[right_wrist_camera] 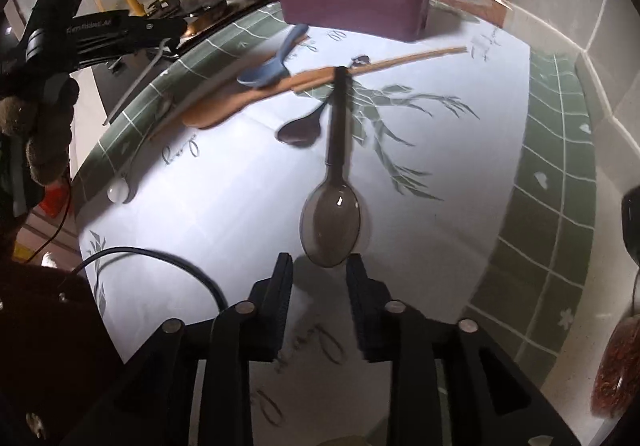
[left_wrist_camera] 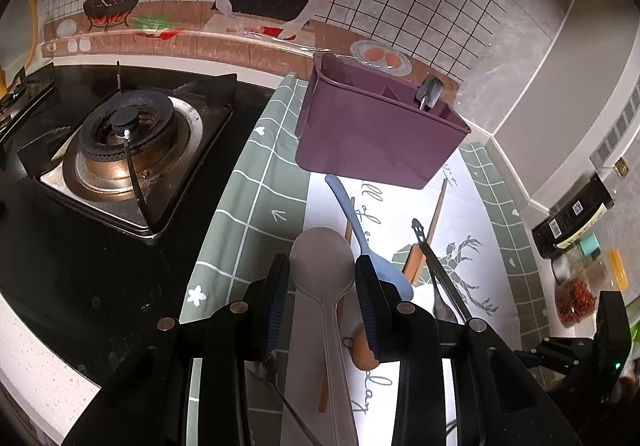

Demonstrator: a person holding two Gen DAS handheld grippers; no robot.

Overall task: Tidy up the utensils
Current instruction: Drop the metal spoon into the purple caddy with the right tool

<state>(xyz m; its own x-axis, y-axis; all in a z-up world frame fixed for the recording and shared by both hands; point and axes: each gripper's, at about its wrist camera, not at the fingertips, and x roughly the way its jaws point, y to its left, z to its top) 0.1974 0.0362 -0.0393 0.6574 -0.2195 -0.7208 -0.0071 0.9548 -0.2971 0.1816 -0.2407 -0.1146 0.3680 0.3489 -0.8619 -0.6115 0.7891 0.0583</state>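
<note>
Left tool (left_wrist_camera: 322, 278) grips pale spoon (left_wrist_camera: 320, 310) – right tool (right_wrist_camera: 319, 278) open

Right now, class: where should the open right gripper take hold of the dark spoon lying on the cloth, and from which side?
Grip the spoon at its slim straight handle, coming from above with a jaw on either side. The bowl nearest the right gripper is wide and rounded, likely to slip; the handle's far tip rests on the wooden spatula.

Purple bin (left_wrist_camera: 372, 142) matt plastic; grey spoon (left_wrist_camera: 322, 266) smooth plastic; spatula (right_wrist_camera: 240, 98) wood; stove (left_wrist_camera: 120, 142) glossy.
</note>
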